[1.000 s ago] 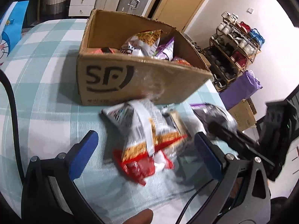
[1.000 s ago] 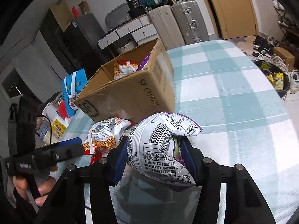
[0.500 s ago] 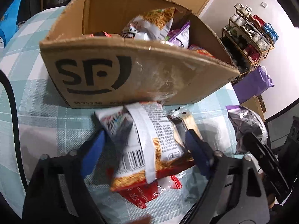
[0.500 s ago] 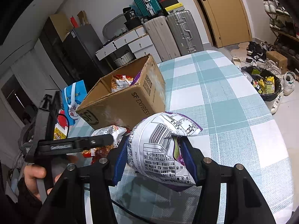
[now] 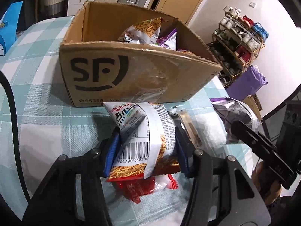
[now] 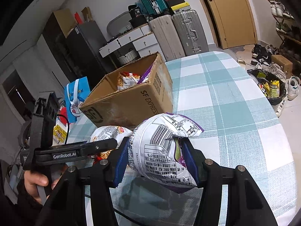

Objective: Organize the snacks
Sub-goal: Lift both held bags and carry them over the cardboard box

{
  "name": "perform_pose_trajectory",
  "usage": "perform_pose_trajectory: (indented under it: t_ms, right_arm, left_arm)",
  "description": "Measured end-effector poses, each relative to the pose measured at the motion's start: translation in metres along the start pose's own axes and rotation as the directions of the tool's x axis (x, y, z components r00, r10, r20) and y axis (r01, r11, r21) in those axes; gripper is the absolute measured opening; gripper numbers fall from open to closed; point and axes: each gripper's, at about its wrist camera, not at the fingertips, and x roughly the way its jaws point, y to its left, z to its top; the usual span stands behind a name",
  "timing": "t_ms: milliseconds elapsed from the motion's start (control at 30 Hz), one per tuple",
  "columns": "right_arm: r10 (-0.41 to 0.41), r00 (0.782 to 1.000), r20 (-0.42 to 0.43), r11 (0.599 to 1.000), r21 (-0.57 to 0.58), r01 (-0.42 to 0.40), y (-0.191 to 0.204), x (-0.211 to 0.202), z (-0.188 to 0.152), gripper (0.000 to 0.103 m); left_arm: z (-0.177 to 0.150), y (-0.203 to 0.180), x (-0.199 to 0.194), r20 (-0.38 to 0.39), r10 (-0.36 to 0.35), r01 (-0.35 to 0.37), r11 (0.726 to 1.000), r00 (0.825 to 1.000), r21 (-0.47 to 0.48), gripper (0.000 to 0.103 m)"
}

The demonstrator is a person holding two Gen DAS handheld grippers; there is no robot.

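Observation:
An open cardboard box [image 5: 105, 71] stands on the checked tablecloth [image 6: 225, 94] with several snack bags inside. Just in front of it, my left gripper [image 5: 147, 148] is closing its jaws on a white and orange snack bag [image 5: 150, 130]; both blue pads press into its sides. Under that bag lies a red packet [image 5: 144, 188], and a dark wrapped bar [image 5: 186, 126] sits beside it. My right gripper [image 6: 156, 162] is shut on a purple and white snack bag [image 6: 161, 148], held above the table to the right of the box [image 6: 131, 101].
A shoe rack [image 5: 242, 37] and a purple sack [image 5: 246, 82] stand past the table's right side. Suitcases [image 6: 178, 33], drawers and a dark cabinet line the far wall. A black bin bag [image 6: 270, 86] is on the floor; a blue cartoon bag [image 6: 75, 98] hangs left.
My left gripper's jaws have come in from wide apart onto the white and orange bag. The right gripper has kept its hold on the purple bag.

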Motion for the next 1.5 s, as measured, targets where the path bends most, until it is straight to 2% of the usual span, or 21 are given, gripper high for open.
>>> perform_pose_trajectory:
  t_ms: [133,367,600,767,1267,1500]
  right_arm:
    - [0.007,1.000,0.003,1.000,-0.007,-0.007,0.004,-0.001,0.001,0.055]
    - [0.019,1.000,0.011,0.999,-0.031,-0.019,0.015,-0.004,0.001,0.055]
    - [0.036,0.999,0.036,0.996,-0.082,-0.033,0.031,-0.010,0.008,0.055]
    - [0.051,0.998,0.044,0.994,-0.097,-0.047,0.040,-0.009,0.021,0.055]
    - [0.069,0.996,0.055,0.995,-0.076,-0.065,0.051,0.010,0.058,0.055]
    - [0.024,0.998,0.061,0.990,-0.137,-0.016,0.057,0.030,0.080,0.055]
  left_arm:
    - [-0.008,0.001,-0.021,0.039,-0.022,0.022,1.000,0.999,0.014,0.050]
    - [-0.021,0.006,-0.065,0.109,-0.020,0.018,1.000,0.994,0.023,0.050]
    - [-0.013,0.010,-0.113,0.185,-0.020,0.015,0.999,0.983,0.028,0.050]
    - [-0.005,0.015,-0.132,0.215,-0.021,0.018,1.000,0.976,0.017,0.051]
    - [0.035,0.019,-0.130,0.252,0.012,-0.013,1.000,0.968,0.005,0.051]
    - [0.062,0.021,-0.119,0.266,0.037,-0.039,0.999,0.963,0.003,0.051]
